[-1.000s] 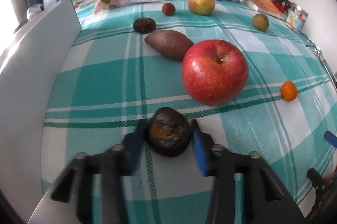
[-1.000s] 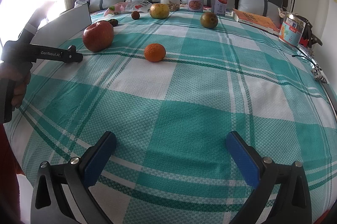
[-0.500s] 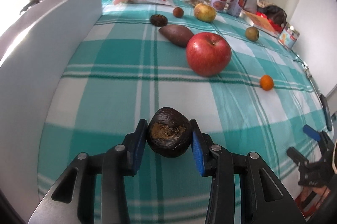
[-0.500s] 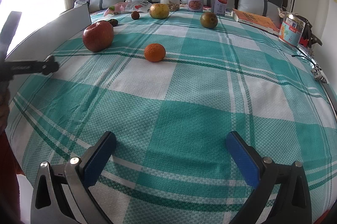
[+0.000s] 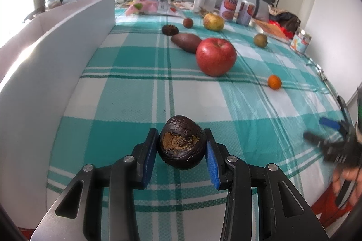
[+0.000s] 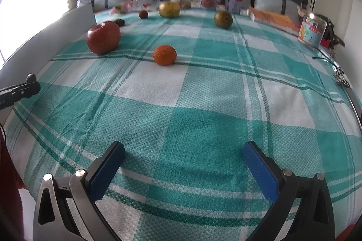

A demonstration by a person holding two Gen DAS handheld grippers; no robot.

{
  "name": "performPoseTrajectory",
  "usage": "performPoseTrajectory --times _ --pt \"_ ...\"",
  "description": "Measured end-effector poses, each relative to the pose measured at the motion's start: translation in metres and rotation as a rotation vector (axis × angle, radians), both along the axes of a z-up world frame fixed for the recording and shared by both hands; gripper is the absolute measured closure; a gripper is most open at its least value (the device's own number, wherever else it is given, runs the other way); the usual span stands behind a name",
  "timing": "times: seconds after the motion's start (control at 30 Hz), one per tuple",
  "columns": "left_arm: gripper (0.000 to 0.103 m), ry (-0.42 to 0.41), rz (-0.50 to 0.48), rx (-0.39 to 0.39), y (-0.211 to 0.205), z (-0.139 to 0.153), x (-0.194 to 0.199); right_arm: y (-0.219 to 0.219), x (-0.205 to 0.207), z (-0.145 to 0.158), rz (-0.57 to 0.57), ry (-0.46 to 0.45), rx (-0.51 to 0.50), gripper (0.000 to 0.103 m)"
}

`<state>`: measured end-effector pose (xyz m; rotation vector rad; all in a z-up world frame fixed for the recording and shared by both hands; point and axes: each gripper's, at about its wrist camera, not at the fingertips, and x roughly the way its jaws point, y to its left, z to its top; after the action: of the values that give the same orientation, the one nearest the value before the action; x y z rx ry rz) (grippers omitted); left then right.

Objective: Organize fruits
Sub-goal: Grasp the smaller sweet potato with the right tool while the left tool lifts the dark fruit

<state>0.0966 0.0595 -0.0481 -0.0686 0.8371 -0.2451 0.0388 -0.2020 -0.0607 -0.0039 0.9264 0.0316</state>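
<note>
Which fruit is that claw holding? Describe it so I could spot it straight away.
Start at the checked teal bedcover and come to its near end, where the left claw is shut on the dark wrinkled fruit. Unlike the smooth red apple and small orange, it is blackish, shrivelled, with a rough brown patch.

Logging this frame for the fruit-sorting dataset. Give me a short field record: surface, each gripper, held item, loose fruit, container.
surface: green-and-white checked cloth
left gripper: shut on dark wrinkled fruit
right gripper: open, empty, above the cloth
loose fruit: red apple, small orange, sweet potato, yellow-green fruit, green fruit
container: white box wall along the cloth's left edge
</note>
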Motion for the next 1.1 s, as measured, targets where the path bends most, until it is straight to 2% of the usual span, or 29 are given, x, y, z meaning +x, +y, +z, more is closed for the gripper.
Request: performPoseTrajectory --times 0.07,0.13,0.2,0.27,0.33,0.43,0.53,0.6,0.63,0.77,0.87,0.9,0.97,1.03,1.1 --pt "0.063 -0.014 0.007 -0.017 0.005 0.003 -0.002 0.002 0.02 0.028 0.012 -0.05 0.089 0.0" --pt "0.063 -0.022 0.015 -0.034 0.01 0.007 -0.003 0.017 0.053 0.059 0.05 -0.068 0.12 0.0" --pt "0.063 -0.022 0.028 -0.058 0.017 0.01 -0.004 0.045 0.095 0.085 0.124 -0.041 0.108 0.0" --pt "0.063 -0.029 0.045 -0.084 0.026 0.015 -0.005 0.087 0.149 0.1 0.222 0.032 0.075 0.0" --pt "0.063 -0.04 0.058 -0.1 0.034 0.019 -0.008 0.123 0.196 0.1 0.279 0.089 0.052 0.004" --pt "0.063 -0.045 0.074 -0.115 0.044 0.022 -0.015 0.159 0.254 0.076 0.298 0.219 0.018 0.025" --pt "0.063 -0.038 0.079 -0.14 0.052 0.023 -0.019 0.176 0.296 0.035 0.257 0.39 0.022 0.028" --pt "0.063 -0.034 0.073 -0.151 0.053 0.024 -0.019 0.179 0.306 0.018 0.244 0.431 0.005 0.042" --pt "0.063 -0.034 0.071 -0.155 0.053 0.026 -0.018 0.178 0.308 0.012 0.246 0.447 0.005 0.061" --pt "0.063 -0.028 0.057 -0.196 0.055 0.046 -0.018 0.164 0.305 0.018 0.196 0.425 0.08 0.062" --pt "0.063 -0.053 0.089 -0.268 0.074 0.082 -0.023 0.142 0.296 0.047 0.154 0.351 0.267 0.062" --pt "0.063 -0.078 0.11 -0.292 0.086 0.099 -0.025 0.14 0.291 0.064 0.165 0.317 0.347 0.062" --pt "0.063 -0.107 0.154 -0.296 0.108 0.12 -0.025 0.149 0.281 0.091 0.222 0.274 0.445 0.062" --pt "0.063 -0.104 0.219 -0.283 0.136 0.13 -0.021 0.17 0.268 0.111 0.288 0.251 0.508 0.062" --pt "0.063 -0.075 0.297 -0.262 0.164 0.129 -0.013 0.206 0.25 0.13 0.382 0.246 0.577 0.062"
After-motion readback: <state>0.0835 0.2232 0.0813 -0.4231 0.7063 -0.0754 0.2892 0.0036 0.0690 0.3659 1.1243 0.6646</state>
